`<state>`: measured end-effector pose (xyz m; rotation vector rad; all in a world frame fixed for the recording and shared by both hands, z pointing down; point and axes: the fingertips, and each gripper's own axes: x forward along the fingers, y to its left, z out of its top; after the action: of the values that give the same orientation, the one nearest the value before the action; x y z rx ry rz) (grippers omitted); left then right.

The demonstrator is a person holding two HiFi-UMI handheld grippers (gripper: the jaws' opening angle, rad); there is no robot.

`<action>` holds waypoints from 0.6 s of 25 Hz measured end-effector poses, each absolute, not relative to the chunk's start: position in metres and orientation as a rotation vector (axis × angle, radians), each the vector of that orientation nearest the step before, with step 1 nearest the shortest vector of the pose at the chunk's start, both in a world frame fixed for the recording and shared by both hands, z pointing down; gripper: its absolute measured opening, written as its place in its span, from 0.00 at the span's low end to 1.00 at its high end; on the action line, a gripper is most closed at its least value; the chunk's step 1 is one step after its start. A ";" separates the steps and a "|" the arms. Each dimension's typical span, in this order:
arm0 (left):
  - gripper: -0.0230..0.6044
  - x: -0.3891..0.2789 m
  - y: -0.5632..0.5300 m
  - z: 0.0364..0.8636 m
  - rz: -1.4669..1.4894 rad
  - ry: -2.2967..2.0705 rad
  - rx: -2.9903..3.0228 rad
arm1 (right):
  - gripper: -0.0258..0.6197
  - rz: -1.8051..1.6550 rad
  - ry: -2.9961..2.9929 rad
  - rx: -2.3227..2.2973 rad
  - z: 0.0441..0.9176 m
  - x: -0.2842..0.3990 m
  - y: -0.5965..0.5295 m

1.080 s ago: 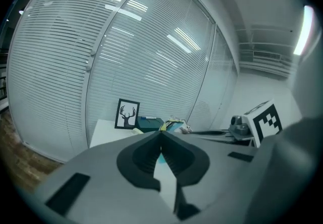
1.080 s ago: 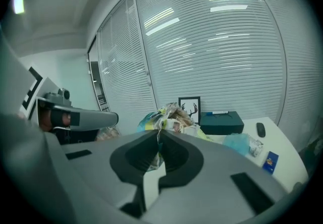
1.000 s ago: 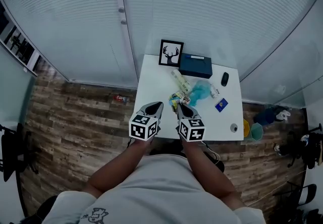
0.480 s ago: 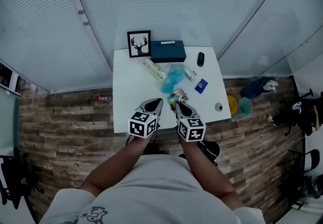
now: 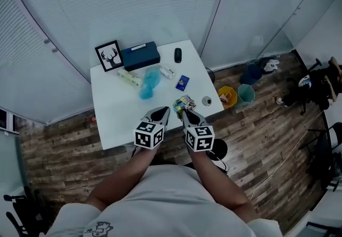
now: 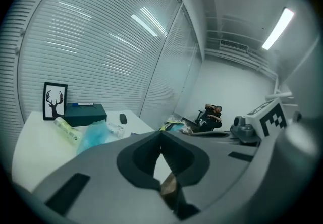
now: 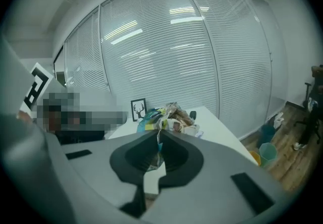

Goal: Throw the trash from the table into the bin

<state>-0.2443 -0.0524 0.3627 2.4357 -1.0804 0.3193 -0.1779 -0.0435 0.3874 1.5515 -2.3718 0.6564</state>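
My right gripper (image 5: 184, 110) is shut on a crumpled, colourful snack wrapper (image 5: 183, 103), held over the table's near right edge. In the right gripper view the wrapper (image 7: 170, 116) sticks up from the closed jaws of that gripper (image 7: 159, 140). My left gripper (image 5: 163, 113) hovers beside it, shut with nothing in it; its own view shows the jaws of the left gripper (image 6: 161, 140) meeting and the wrapper (image 6: 174, 126) off to the right. A yellow bin (image 5: 227, 96) and a teal bin (image 5: 246, 93) stand on the floor right of the white table (image 5: 112, 118).
On the table lie a light-blue bag (image 5: 149, 81), a pale tube (image 5: 129, 77), a small wrapper (image 5: 167, 72), a blue card (image 5: 183, 81), a black mouse (image 5: 178, 55), a dark box (image 5: 140, 55), a deer picture (image 5: 109, 55) and a small round object (image 5: 206, 101). Glass walls with blinds stand behind.
The head view has swung right: the table has slid left and the bins have come nearer the middle. Both grippers moved along together, the right one still holding the wrapper.
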 end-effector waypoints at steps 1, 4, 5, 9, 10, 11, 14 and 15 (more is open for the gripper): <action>0.05 -0.230 -0.050 0.363 0.328 -1.064 2.442 | 0.06 0.661 -2.367 1.565 0.387 -0.165 -0.041; 0.05 -0.186 -0.042 0.365 0.351 -1.015 2.464 | 0.06 0.670 -2.350 1.607 0.387 -0.124 -0.033; 0.05 -0.171 -0.040 0.367 0.359 -0.999 2.472 | 0.06 0.677 -2.343 1.626 0.388 -0.109 -0.031; 0.05 -0.106 -0.031 0.368 0.375 -0.917 2.515 | 0.06 0.707 -2.304 1.725 0.389 -0.046 -0.017; 0.05 -0.089 -0.030 0.366 0.377 -0.896 2.527 | 0.06 0.709 -2.293 1.751 0.388 -0.030 -0.013; 0.05 -0.073 -0.028 0.365 0.379 -0.875 2.537 | 0.06 0.712 -2.281 1.776 0.387 -0.015 -0.008; 0.05 -0.025 -0.019 0.362 0.394 -0.804 2.569 | 0.06 0.720 -2.239 1.862 0.385 0.035 0.007; 0.05 -0.009 -0.014 0.362 0.405 -0.774 2.581 | 0.06 0.724 -2.220 1.898 0.385 0.052 0.013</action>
<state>-0.0088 -0.0144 0.3624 2.5807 -0.7741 0.4046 0.0521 0.0126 0.3847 1.8978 -2.2205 0.7239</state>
